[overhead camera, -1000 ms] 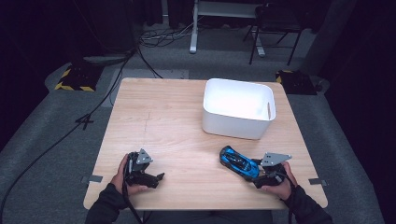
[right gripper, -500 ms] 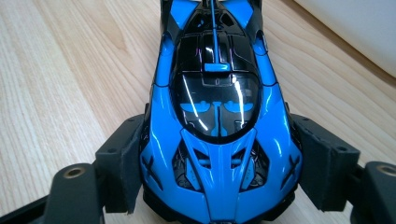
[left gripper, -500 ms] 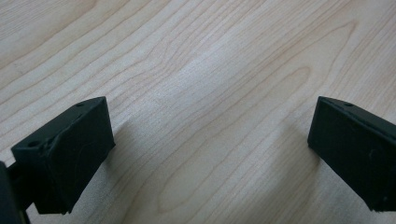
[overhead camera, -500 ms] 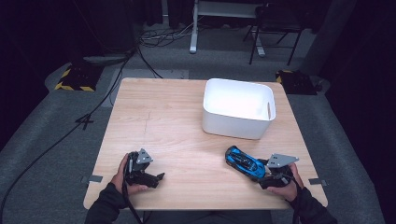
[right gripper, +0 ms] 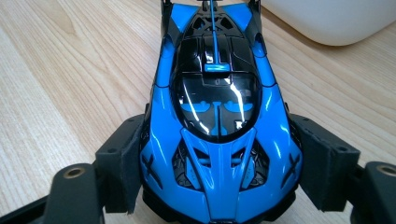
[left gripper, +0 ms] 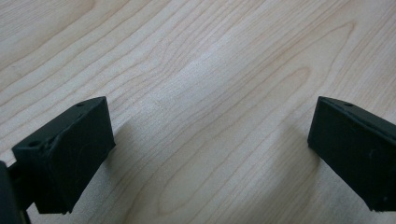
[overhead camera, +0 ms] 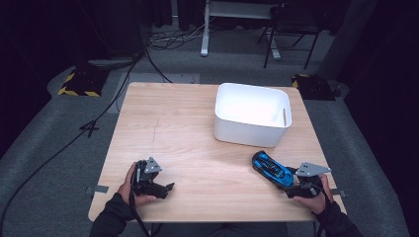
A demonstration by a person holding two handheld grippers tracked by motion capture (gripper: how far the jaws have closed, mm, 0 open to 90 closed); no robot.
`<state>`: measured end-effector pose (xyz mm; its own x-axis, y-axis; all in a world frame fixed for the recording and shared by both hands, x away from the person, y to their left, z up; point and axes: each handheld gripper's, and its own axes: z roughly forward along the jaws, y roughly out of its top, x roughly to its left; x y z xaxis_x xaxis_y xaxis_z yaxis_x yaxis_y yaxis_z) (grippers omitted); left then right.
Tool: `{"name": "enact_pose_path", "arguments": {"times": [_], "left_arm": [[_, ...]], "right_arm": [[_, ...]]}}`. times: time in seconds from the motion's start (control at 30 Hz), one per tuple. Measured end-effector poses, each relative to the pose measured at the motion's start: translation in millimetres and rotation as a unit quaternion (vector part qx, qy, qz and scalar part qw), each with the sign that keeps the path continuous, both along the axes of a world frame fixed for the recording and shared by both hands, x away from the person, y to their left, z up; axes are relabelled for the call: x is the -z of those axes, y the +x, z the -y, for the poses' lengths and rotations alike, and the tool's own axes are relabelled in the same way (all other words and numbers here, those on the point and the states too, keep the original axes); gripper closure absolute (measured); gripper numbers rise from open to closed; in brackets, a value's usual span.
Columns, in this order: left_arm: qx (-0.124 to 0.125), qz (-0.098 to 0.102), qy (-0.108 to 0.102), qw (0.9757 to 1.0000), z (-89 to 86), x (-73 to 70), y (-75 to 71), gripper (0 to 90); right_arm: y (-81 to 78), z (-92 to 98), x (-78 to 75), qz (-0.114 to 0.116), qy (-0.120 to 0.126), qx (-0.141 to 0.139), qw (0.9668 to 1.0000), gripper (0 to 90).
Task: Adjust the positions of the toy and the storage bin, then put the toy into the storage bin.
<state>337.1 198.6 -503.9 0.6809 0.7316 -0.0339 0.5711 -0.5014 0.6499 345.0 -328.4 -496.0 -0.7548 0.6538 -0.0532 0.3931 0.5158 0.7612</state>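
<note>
A blue and black toy car (overhead camera: 272,169) rests on the wooden table (overhead camera: 188,128) near the front right corner, its far end pointing toward the bin. My right gripper (overhead camera: 289,177) is shut on it. In the right gripper view both pads press the sides of the car (right gripper: 219,116) at its near end. My left gripper (overhead camera: 165,190) sits near the front left of the table, held by a hand. Its jaws stand wide open over bare wood (left gripper: 210,70), with nothing between them.
A white plastic bin (overhead camera: 247,133) stands at the back right of the table, just beyond the car; its lower edge (right gripper: 336,18) appears in the right gripper view. Cables, a chair and a desk frame lie on the dark floor behind.
My right gripper has slid to the right with the toy car in its jaws. The left gripper has stayed where it was.
</note>
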Motion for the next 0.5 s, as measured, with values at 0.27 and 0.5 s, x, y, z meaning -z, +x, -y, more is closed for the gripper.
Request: {"name": "enact_pose_path", "arguments": {"times": [0.27,0.5], "left_arm": [[0.001,0.0,0.0,1.0,0.0,0.0,0.1,0.5],[0.002,0.006,0.003,1.0,-0.3,-0.3,1.1,0.4]], "right_arm": [[-1.0,5.6,-4.3,0.009,0.005,0.009,0.9999,26.7],[-6.3,4.0,-9.9,0.027,0.0,0.005,0.9996,26.7]]}}
